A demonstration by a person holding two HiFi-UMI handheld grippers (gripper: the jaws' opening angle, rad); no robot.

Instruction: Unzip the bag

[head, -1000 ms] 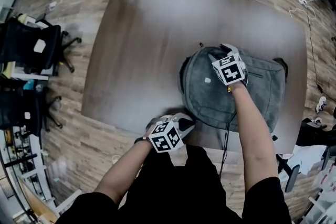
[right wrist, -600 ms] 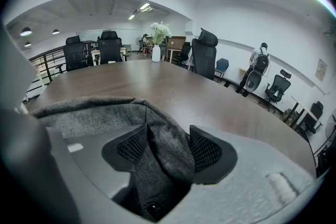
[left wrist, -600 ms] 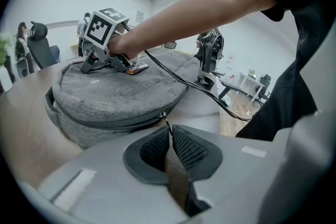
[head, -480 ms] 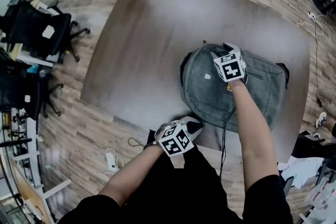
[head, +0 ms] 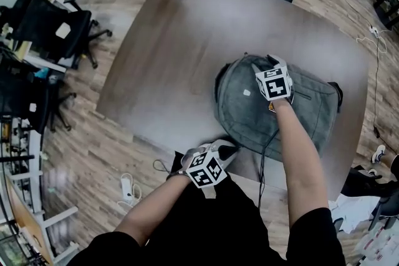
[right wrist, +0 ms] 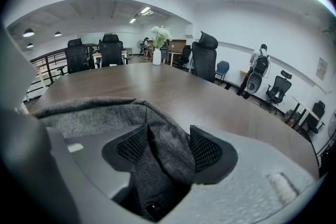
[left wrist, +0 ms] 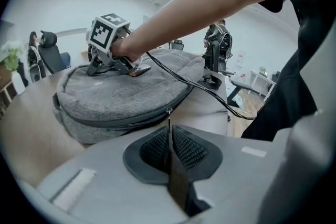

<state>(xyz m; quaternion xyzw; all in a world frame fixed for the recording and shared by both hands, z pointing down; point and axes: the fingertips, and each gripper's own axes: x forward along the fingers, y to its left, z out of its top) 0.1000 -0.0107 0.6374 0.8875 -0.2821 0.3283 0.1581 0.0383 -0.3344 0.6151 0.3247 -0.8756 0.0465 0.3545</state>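
While on table point(right wrist: 173, 86), bag point(right wrist: 157, 128) between right fingers point(right wrist: 206, 150)

- Grey cloth backpack point(head: 240, 112): heathered woven fabric, matt, slightly fuzzy.
- Thin dark zip pull point(left wrist: 169, 119): flat matt strip hung from a small shiny metal ring.
- Left gripper point(left wrist: 169, 145) and right gripper point(right wrist: 167, 150): grey plastic shells, smooth, matt. Black pads point(right wrist: 206, 151) look rubbery, with a fine mesh texture.
- Large brown table point(head: 181, 40): wood-grain top, smooth, low sheen.
- Plank floor point(head: 90, 143): wood look, slight gloss.
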